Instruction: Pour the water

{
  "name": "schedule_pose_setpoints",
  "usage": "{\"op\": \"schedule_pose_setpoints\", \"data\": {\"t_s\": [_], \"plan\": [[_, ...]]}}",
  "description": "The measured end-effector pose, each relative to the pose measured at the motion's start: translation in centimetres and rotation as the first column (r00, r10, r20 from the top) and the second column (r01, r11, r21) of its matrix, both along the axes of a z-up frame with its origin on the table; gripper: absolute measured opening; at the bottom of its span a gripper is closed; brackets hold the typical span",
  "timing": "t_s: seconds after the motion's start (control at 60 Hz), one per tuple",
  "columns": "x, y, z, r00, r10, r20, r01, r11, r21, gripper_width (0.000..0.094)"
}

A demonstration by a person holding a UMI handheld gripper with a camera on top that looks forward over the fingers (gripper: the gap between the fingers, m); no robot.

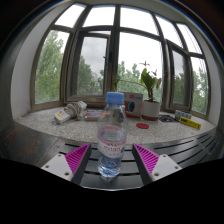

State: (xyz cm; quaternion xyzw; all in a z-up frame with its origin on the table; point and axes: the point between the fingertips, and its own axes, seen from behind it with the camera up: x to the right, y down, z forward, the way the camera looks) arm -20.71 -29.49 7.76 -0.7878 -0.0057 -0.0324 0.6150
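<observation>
A clear plastic water bottle with a blue cap and a red-lettered label stands upright on a dark slatted table. It holds water. My gripper is open, with the bottle standing between the two fingers. The pink pads sit either side of the bottle's lower half, with a small gap on each side. No cup or other vessel for the water is in view.
Beyond the table is a pale windowsill under a large bay window. On it are a tipped-over can-like thing, a potted plant in a white pot, a small red thing and a yellow thing.
</observation>
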Motion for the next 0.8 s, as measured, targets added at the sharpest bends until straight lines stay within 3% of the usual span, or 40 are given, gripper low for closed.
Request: {"op": "schedule_pose_setpoints", "data": {"t_s": [0.1,0.217,0.3,0.45,0.667,0.8], "plan": [[-0.7,2.7,-0.6,1.000,-0.009,0.018,0.009,1.000,0.015,0.0762],[-0.5,4.1,-0.4,0.999,-0.025,0.037,0.023,0.998,0.058,0.0520],[-0.8,4.4,-0.2,0.999,-0.015,0.038,0.013,0.997,0.075,0.0460],[-0.7,4.3,0.1,0.999,-0.017,0.029,0.014,0.995,0.097,0.0273],[-2.6,3.6,2.6,1.000,0.028,-0.001,-0.027,0.993,0.113,0.0273],[-6.0,4.4,8.1,0.983,0.126,-0.130,-0.103,0.979,0.175,0.0273]]}}
